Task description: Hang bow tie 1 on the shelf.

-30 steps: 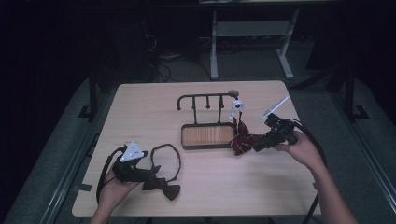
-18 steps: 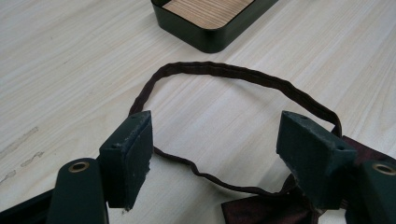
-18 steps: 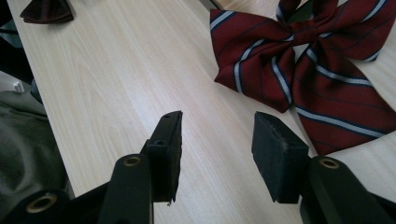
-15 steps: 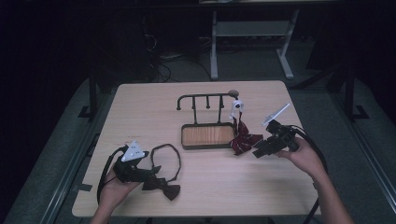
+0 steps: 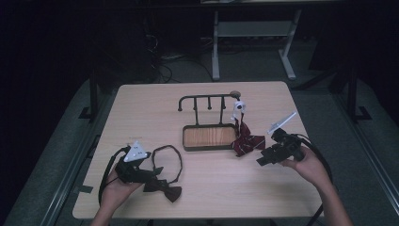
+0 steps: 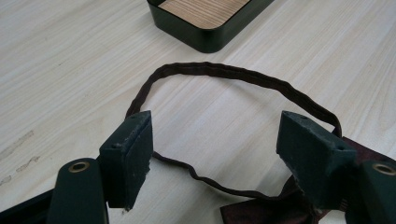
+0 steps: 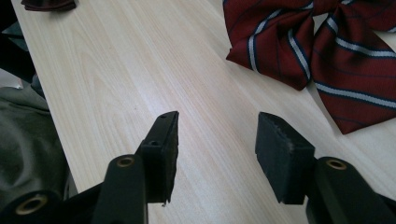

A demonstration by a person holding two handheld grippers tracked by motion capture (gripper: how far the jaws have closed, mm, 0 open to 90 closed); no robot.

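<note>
High view: the right gripper (image 5: 262, 160) has drawn back from the striped red bow tie (image 5: 245, 141), its jaws having just been opening with nothing between them, so the tie now lies released at 3 o'clock of the wooden tray (image 5: 207, 136), its strap up on the hook rack (image 5: 207, 100). That tray holds nothing. The left gripper (image 6: 215, 154) stands wide over the dark brown bow tie (image 5: 162, 188) and its strap loop (image 6: 219, 74), at 7 o'clock of the tray, judged next for hanging.
</note>
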